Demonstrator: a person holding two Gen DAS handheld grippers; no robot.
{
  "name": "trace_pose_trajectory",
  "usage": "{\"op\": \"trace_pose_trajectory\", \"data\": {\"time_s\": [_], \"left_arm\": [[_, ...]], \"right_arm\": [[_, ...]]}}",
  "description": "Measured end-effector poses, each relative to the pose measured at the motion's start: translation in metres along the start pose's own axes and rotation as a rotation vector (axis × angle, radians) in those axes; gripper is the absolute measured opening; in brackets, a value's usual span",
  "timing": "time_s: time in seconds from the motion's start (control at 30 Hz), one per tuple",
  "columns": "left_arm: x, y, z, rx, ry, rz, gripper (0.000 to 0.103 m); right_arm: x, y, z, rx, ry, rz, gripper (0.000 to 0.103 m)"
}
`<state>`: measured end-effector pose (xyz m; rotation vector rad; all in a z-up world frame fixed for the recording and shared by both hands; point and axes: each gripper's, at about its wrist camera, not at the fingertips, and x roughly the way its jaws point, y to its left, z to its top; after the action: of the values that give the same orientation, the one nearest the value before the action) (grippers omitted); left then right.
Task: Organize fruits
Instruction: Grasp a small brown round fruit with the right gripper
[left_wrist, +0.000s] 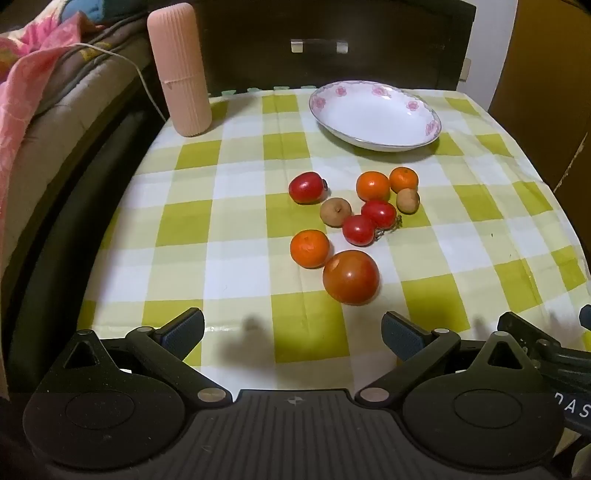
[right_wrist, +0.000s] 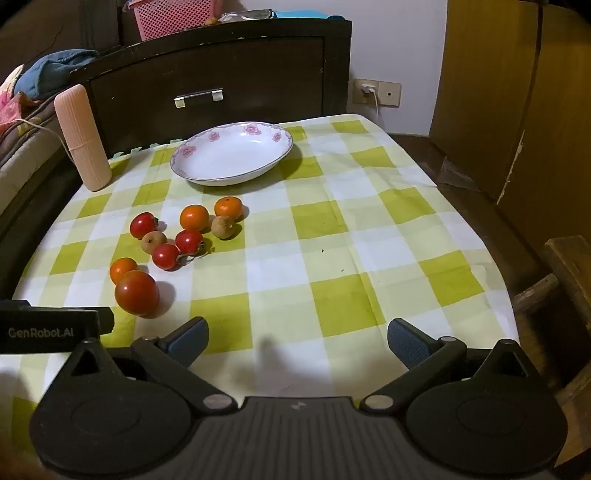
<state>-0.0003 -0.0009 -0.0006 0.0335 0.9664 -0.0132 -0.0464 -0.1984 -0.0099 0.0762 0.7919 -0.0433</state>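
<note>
A counter (left_wrist: 240, 166) covered by a green-and-white checked cloth is seen from both wrist views, and the fruits are gathered loosely on it, all of them outside the plate (left_wrist: 375, 114). The plate — white, with pink flowers round the rim — is set empty toward the far edge, and a ribbed pink case (left_wrist: 180, 70) stands upright at the far left corner. Nearest the grippers lies a large tomato (left_wrist: 351, 277), with an orange mandarin (left_wrist: 309, 248) just beside it on its left. Beyond these, two small red tomatoes (left_wrist: 368, 221) are found touching each other, a brown longan (left_wrist: 335, 211) resting against them on the left. A third small red tomato (left_wrist: 306, 187) lies apart to the left. Two more mandarins (left_wrist: 386, 184) are placed closest to the plate, side by side, and a second longan (left_wrist: 407, 200) sits just beside the right-hand one. The left gripper (left_wrist: 293, 330) is held above the near edge of the cloth with its fingers spread wide and nothing between them. The right gripper (right_wrist: 297, 339) is likewise held over the cloth to the right of the fruits, fingers released and empty — the large tomato lies off its left finger, not touched.
</note>
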Motion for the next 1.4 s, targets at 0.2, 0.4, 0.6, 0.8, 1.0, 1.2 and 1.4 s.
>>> {"op": "trace_pose_trajectory", "data": {"time_s": [0.2, 0.4, 0.6, 0.8, 1.0, 1.2, 1.4], "left_arm": [[0.003, 0.004, -0.001, 0.005, 0.008, 0.000, 0.103], [0.007, 0.000, -0.005, -0.007, 0.024, 0.015, 0.103], [0.008, -0.001, -0.005, 0.001, 0.034, 0.016, 0.103], [0.009, -0.001, -0.006, 0.004, 0.043, 0.017, 0.103], [0.010, 0.000, -0.006, 0.004, 0.053, 0.014, 0.103], [0.010, -0.001, -0.006, 0.001, 0.061, 0.013, 0.103], [0.012, 0.001, -0.007, 0.000, 0.075, 0.013, 0.103]], "right_arm": [[0.000, 0.004, 0.001, -0.004, 0.005, 0.001, 0.102], [0.002, 0.004, -0.001, -0.004, 0.006, -0.002, 0.102], [0.003, 0.004, 0.000, -0.008, 0.009, -0.002, 0.102], [0.005, 0.002, -0.003, -0.012, 0.015, 0.006, 0.102], [0.005, 0.003, -0.002, -0.013, 0.017, 0.007, 0.102], [0.006, 0.004, -0.002, -0.018, 0.021, 0.012, 0.102], [0.007, 0.004, -0.003, -0.022, 0.026, 0.021, 0.102]]}}
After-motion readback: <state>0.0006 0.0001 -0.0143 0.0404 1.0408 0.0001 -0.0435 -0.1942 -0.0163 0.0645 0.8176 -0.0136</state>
